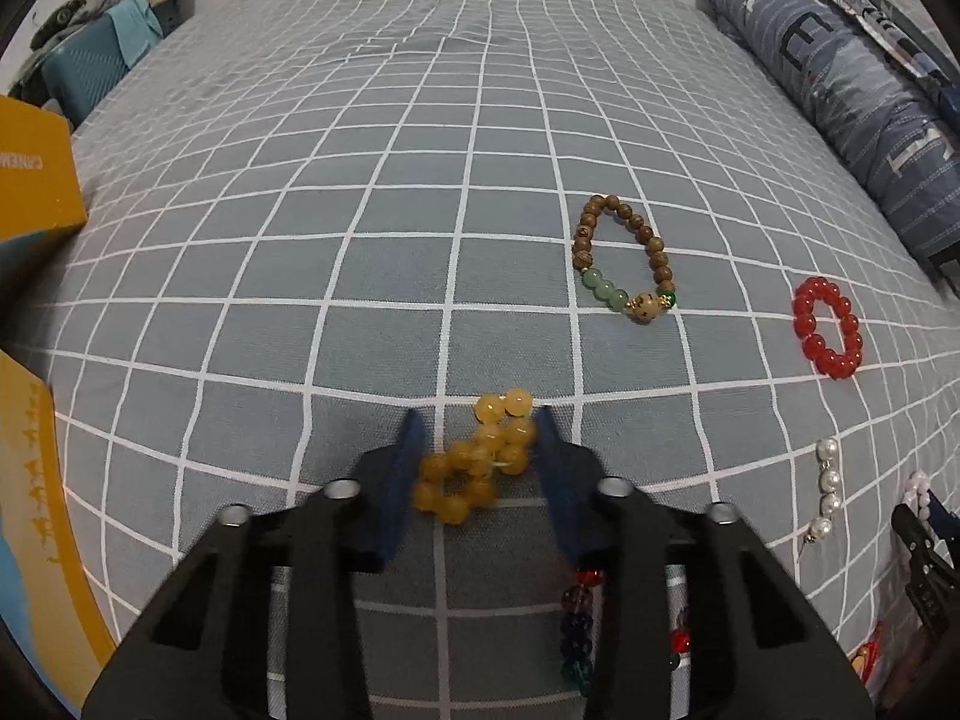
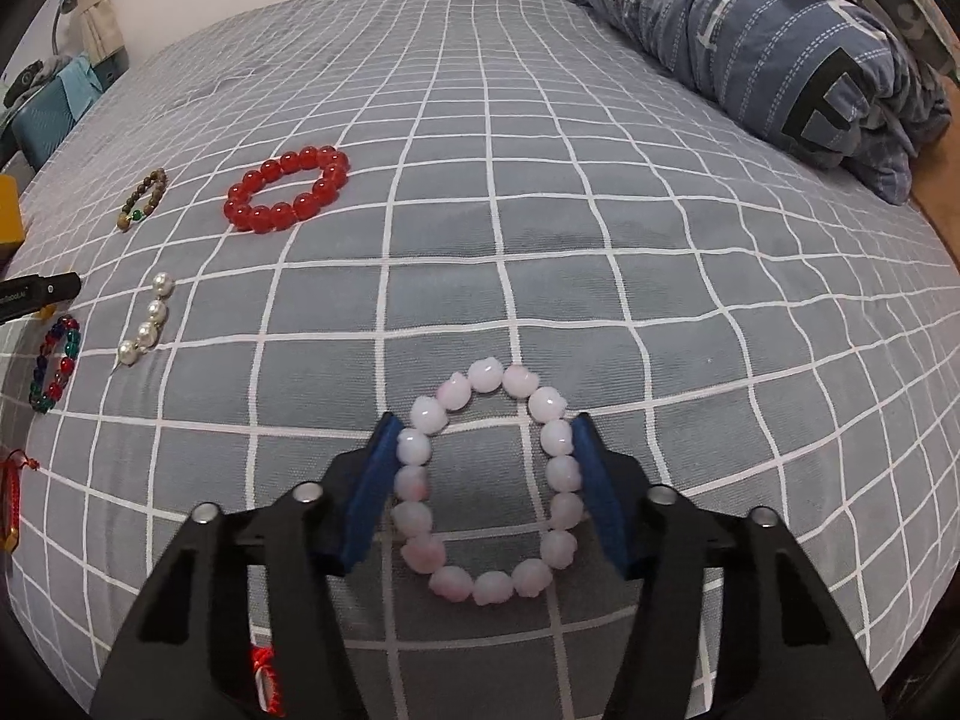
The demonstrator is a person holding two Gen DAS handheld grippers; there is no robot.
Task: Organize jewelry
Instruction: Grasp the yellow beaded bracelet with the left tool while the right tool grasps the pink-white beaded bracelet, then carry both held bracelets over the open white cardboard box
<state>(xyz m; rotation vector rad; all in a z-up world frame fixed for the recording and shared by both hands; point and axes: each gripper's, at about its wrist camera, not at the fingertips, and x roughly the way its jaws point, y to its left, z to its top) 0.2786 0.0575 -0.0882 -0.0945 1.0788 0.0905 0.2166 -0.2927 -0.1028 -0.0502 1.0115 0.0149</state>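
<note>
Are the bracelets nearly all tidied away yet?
Not yet, it looks like the start. Nothing looks put away. In hand: the left gripper squeezes the yellow bracelet, and the right gripper touches both sides of the pink bracelet. Left on the bed: the red bracelet, wooden bracelet, pearl strand and multicoloured bracelet.

You can read little here. The yellow box (image 1: 36, 174) at the left edge carries upside-down white letters cut off by the frame, seemingly "CINEM". The folded quilt (image 2: 780, 42) bears big block letters, one an "E"; the rest is illegible.
</note>
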